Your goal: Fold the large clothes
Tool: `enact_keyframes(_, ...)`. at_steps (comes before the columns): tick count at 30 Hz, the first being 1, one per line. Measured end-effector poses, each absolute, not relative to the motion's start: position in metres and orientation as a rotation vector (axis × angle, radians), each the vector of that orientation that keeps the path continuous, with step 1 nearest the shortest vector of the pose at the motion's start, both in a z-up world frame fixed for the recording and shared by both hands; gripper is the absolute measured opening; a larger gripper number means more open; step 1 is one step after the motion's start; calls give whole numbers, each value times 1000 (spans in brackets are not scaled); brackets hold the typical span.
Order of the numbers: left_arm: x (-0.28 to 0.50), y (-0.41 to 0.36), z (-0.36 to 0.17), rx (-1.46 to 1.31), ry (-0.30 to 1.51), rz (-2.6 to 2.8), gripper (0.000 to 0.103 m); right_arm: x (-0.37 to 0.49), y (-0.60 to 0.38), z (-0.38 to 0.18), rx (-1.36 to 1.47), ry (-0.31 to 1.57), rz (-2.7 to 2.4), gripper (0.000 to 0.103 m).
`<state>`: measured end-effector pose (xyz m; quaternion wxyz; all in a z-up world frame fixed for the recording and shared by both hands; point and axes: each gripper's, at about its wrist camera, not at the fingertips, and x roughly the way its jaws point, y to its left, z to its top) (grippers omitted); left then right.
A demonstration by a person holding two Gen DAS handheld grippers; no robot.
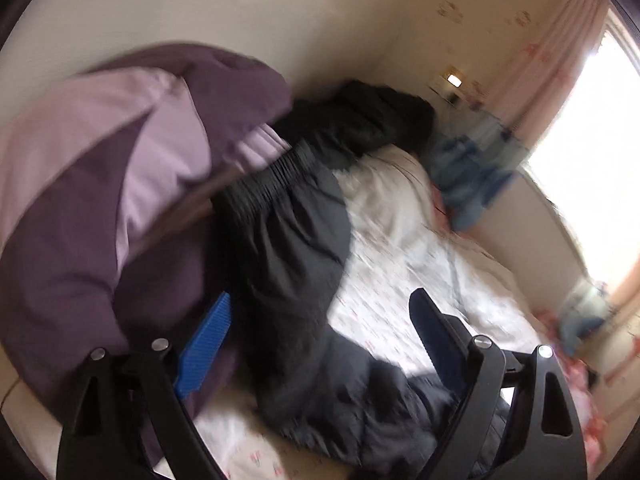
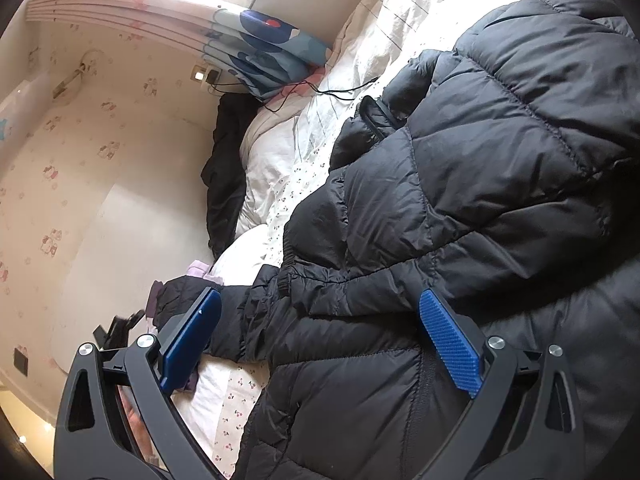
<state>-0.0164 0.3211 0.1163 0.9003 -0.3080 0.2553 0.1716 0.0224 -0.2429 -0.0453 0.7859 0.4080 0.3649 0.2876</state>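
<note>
- The left gripper [image 1: 320,320] stands wide open. Its blue pads [image 1: 206,346] hold nothing; black cloth lies below the gap, not pinched.
- The left wrist view is blurred. It shows a black garment [image 1: 296,248] with a gathered band lying across the white printed bedsheet [image 1: 384,280].
- A purple and lilac garment [image 1: 100,168] is heaped to the left of the black one, against the wall [image 1: 240,8].
- A blue cloth [image 1: 472,176] lies farther back, near the bright window [image 1: 592,152].
- The right gripper [image 2: 320,336] is also wide open, with its jaws either side of the sleeve of a black quilted jacket [image 2: 480,184]. The pads do not press on the cloth.
- The jacket is spread over the bed [image 2: 360,60] and fills most of the right wrist view. Its sleeve cuff [image 2: 192,300] reaches toward the bed's edge.
- A blue patterned pillow [image 2: 264,52] and a thin black cable [image 2: 320,90] lie at the far end of the bed.
</note>
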Motion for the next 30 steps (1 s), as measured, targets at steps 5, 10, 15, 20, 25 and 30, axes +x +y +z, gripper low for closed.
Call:
enact_keyframes(5,4,329,111,-609,489,490,37,23,-247,-46,910,783,626,96)
enact_keyframes(10,-12,338,102,-755,420,412,8,19,-256,-33,853,742,567,96)
enact_keyframes(15,-39,323,139,-842,256,210,8,10,-276,-12,756,672,446,96)
enact_keyframes(20,-35,264,198,-797,205,1,8,11,-305,-13,816,648,395,96)
enact_keyframes(25,-18,168,253,-709,183,-227,8,11,-332,-24,954,635,396,96)
enact_keyframes(30,2,89,268,-684,214,-395,8,10,-356,-29,1055,610,400,96)
